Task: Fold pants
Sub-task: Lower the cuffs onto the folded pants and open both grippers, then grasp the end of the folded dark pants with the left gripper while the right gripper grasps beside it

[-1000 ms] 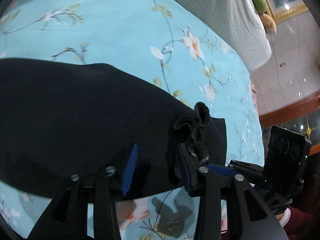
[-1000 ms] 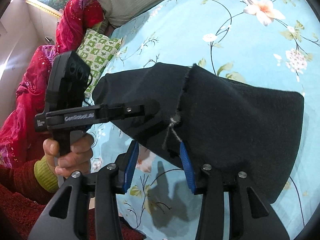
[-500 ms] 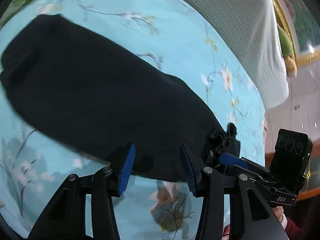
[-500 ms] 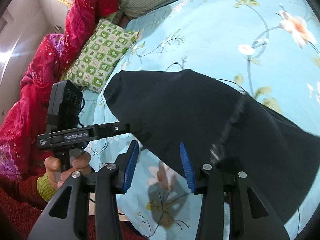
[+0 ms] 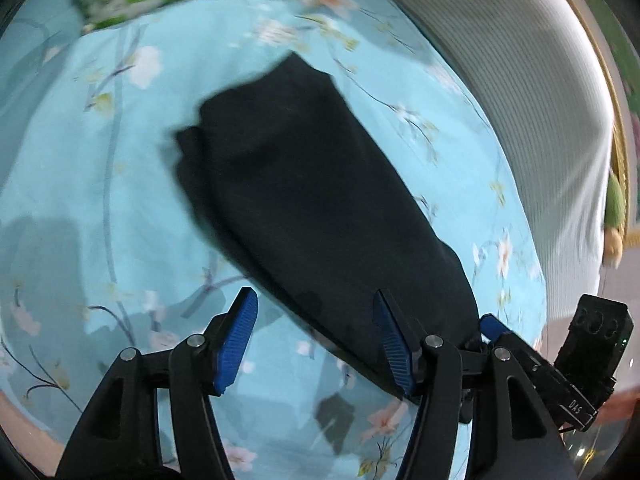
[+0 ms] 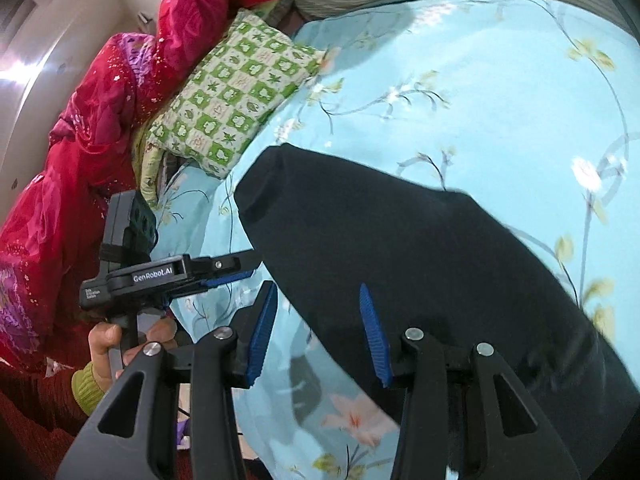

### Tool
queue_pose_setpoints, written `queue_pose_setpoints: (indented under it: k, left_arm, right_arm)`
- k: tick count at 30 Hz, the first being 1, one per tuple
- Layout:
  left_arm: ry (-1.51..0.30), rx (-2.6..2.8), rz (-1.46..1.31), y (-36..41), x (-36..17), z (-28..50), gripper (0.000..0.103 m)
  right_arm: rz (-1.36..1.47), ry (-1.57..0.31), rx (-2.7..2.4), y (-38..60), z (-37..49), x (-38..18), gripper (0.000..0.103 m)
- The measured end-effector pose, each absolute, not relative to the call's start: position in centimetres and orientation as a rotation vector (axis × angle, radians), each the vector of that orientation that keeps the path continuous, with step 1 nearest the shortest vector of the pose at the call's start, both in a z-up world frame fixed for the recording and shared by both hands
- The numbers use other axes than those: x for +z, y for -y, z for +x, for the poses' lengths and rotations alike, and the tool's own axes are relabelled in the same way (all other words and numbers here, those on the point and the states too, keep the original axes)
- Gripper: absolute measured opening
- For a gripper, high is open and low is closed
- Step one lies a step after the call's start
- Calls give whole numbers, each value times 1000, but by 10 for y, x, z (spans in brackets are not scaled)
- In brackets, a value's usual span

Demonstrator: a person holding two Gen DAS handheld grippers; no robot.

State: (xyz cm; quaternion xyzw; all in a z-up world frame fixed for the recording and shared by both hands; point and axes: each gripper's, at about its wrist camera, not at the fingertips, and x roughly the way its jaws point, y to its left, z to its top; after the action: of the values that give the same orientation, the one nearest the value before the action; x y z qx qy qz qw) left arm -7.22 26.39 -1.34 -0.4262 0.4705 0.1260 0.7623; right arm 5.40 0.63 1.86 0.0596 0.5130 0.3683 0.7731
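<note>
With both the left gripper (image 5: pixel 316 340) and right gripper (image 6: pixel 318 332) released and empty, the black pants (image 5: pixel 320 200) lie folded long on the bed (image 5: pixel 100 220) just ahead of their fingers, so the next move probably calls for regripping an end to fold across.

pants (image 6: pixel 400 252) lie on bedsheet (image 6: pixel 500 92), pillow (image 6: pixel 228 100) behind.

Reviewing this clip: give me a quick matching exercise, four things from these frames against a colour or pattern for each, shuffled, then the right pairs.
Things:
1. pants
2. bedsheet
3. pillow
4. blanket

Colours or patterns:
A. green and white check
B. black
C. red with small light specks
D. light blue with flowers

Pairs: 1-B, 2-D, 3-A, 4-C
</note>
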Motion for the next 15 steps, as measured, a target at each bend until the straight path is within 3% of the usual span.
queue_pose_setpoints:
  k: [15]
  left_arm:
    - [-1033, 394, -1053, -299, -34, -63, 64]
  right_arm:
    - [-16, -1155, 868, -75, 120, 16, 48]
